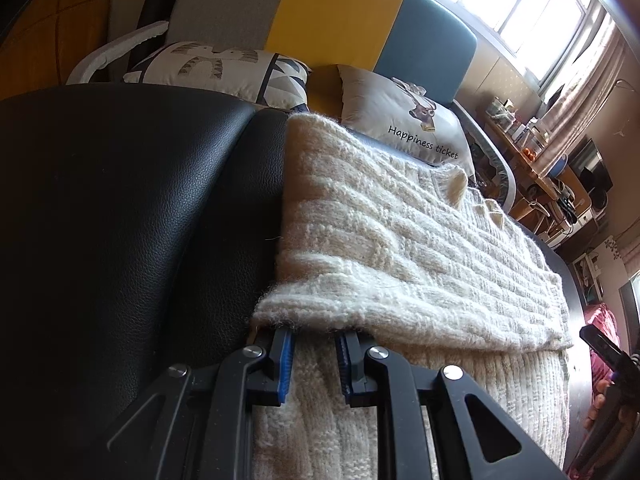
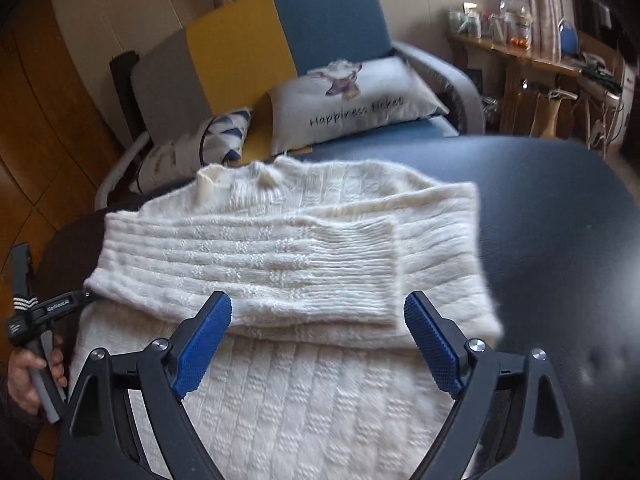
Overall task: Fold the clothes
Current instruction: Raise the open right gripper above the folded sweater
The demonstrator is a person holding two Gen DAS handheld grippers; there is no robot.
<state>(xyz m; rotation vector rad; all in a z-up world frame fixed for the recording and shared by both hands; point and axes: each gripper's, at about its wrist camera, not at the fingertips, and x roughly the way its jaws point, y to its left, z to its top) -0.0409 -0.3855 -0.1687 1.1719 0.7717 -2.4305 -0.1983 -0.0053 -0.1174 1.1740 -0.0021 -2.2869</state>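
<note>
1. Cream cable-knit wool sweater (image 2: pixel 280 248) spread flat on a black leather-look padded tabletop (image 2: pixel 560 220), one knit layer folded across the body, folded edge running left to right on the near side.
2. Left claw (image 1: pixel 314 344) at the sweater's left edge, blue pads close together, tips tucked under the folded layer; whether the pads actually pinch the knit: cannot tell, contact hidden by the wool.
3. Same left claw seen from the right wrist at far left (image 2: pixel 60 304), gripped by a bare hand (image 2: pixel 32 376) on a grey handle.
4. Right claw (image 2: pixel 318 320) hovering over the near folded edge, blue-padded fingers (image 2: pixel 204 344) spread wide apart, nothing between them but air above the knit.
5. Beyond the tabletop, a white pillow printed "Happiness ticket" (image 2: pixel 352 100) on a blue chair seat, with a yellow back cushion (image 2: pixel 240 48) to its left.
6. Far right, a cluttered wooden shelf (image 2: pixel 520 52).
</note>
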